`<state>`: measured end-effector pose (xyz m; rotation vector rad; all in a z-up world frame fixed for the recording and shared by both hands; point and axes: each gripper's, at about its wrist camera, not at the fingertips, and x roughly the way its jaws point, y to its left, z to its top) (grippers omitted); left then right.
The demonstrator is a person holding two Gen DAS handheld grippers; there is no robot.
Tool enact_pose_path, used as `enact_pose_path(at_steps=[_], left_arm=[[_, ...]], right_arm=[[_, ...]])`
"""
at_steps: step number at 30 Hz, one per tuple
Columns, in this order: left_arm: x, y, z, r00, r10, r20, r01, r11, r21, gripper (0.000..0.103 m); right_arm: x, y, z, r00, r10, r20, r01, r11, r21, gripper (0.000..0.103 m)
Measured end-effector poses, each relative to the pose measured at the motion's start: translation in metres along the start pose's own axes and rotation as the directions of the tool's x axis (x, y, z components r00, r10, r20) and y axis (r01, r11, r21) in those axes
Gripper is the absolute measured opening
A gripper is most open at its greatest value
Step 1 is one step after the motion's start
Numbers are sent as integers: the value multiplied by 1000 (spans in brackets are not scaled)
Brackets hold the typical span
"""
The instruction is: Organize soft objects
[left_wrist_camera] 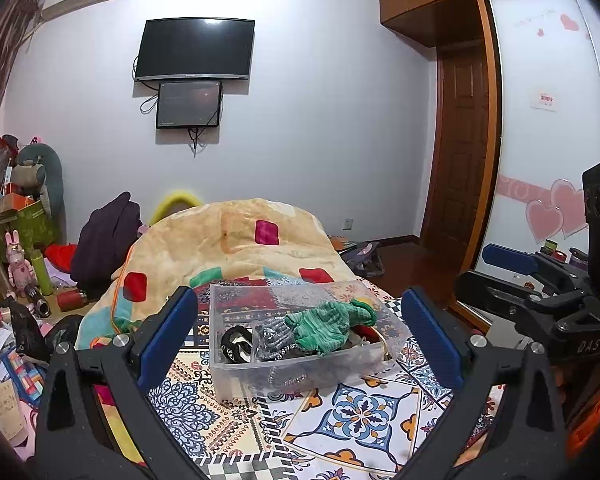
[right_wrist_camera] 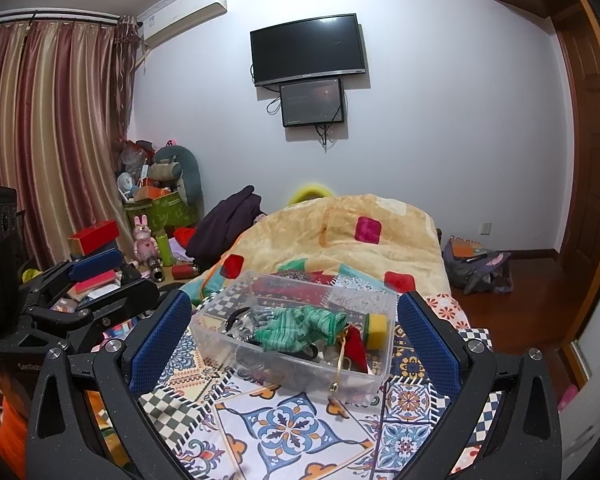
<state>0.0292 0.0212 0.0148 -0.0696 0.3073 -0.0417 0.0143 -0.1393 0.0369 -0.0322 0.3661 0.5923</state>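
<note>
A clear plastic bin (left_wrist_camera: 300, 378) (right_wrist_camera: 260, 364) stands on the patterned bedsheet (left_wrist_camera: 364, 412) (right_wrist_camera: 288, 428). In it lie a green striped cloth (left_wrist_camera: 320, 326) (right_wrist_camera: 300, 326), a grey patterned item (left_wrist_camera: 274, 334), a black band (left_wrist_camera: 236, 344), a yellow-green sponge (right_wrist_camera: 376, 330) and a red piece (right_wrist_camera: 356, 346). My left gripper (left_wrist_camera: 300, 324) is open and empty, held just before the bin. My right gripper (right_wrist_camera: 296, 328) is open and empty, also facing the bin. Each gripper shows in the other's view: the right gripper (left_wrist_camera: 540, 292) and the left gripper (right_wrist_camera: 80, 292).
A cream blanket with coloured squares (left_wrist_camera: 236, 248) (right_wrist_camera: 364, 240) is heaped behind the bin. A dark garment (left_wrist_camera: 108, 236) (right_wrist_camera: 228, 220) lies to its left. Cluttered boxes and toys (left_wrist_camera: 24, 240) (right_wrist_camera: 152, 216) fill the left floor. A bag (right_wrist_camera: 476, 264) sits on the wooden floor at right.
</note>
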Motion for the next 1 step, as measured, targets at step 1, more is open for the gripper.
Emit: enact_pose_path(at_steps=[1], left_arm=[[0,0,0,1000,-1,0,1,1000,-2,103]], right_arm=[[0,0,0,1000,0,-1,0,1000,1,103]])
